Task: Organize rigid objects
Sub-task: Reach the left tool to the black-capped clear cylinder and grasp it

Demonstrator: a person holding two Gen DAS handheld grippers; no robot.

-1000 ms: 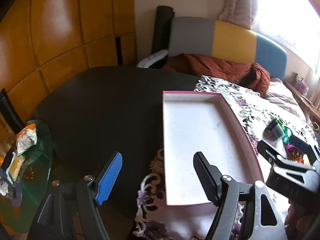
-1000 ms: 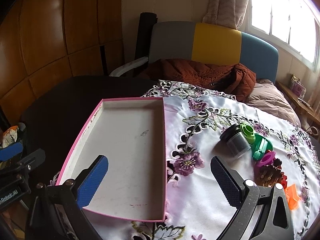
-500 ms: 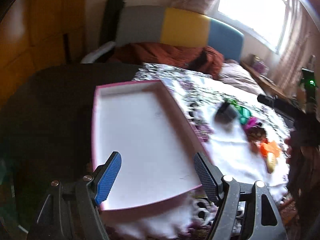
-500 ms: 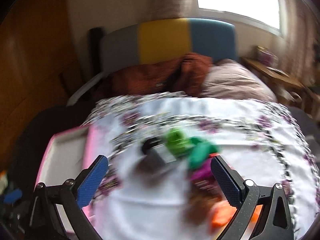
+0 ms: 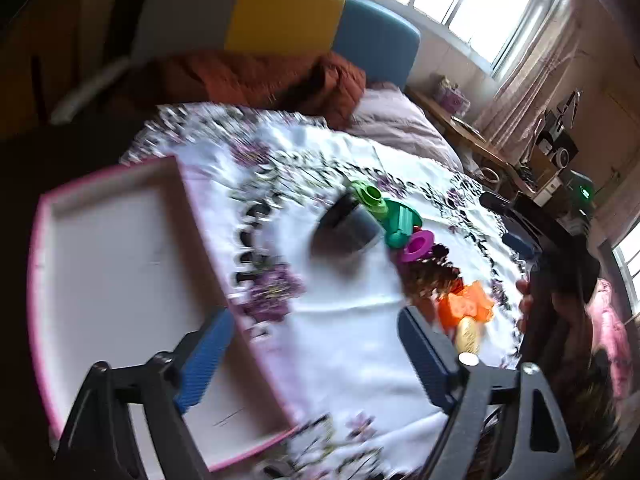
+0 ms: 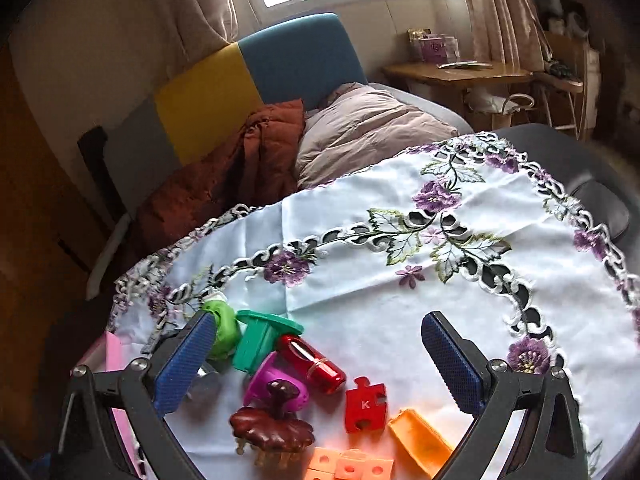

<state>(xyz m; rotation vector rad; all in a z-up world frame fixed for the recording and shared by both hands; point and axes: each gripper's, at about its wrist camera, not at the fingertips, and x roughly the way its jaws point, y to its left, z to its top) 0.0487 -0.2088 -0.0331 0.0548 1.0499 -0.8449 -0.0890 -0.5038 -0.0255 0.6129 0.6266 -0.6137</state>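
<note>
At the left edge of the tablecloth (image 5: 352, 332) lies a shallow pink-rimmed tray (image 5: 120, 264), white inside and holding nothing; part of it rests on the dark tabletop beyond the cloth. The left gripper (image 5: 316, 352) hangs over the tray's right rim with its jaws spread wide, having just been opening, and nothing is between them: one blue pad is above the tray floor, the other above bare cloth.

Right of the tray, toward the middle of the cloth, small objects sit in a loose cluster. In the left wrist view a dark cup (image 5: 348, 228), blurred, comes first, with a light green piece (image 5: 370, 196) touching it. The right wrist view shows the others sharply: a teal plastic piece (image 6: 258, 340), a glossy red tube (image 6: 312, 362) lying on its side, a purple cup (image 6: 276, 384), a brown hair claw (image 6: 272, 432), a red puzzle piece (image 6: 366, 404) marked K, an orange brick (image 6: 348, 466) at the near edge, and an orange scoop-shaped block (image 6: 420, 438).

The right gripper (image 6: 320, 364) hovers over this cluster, jaws spread, gripping nothing.
</note>
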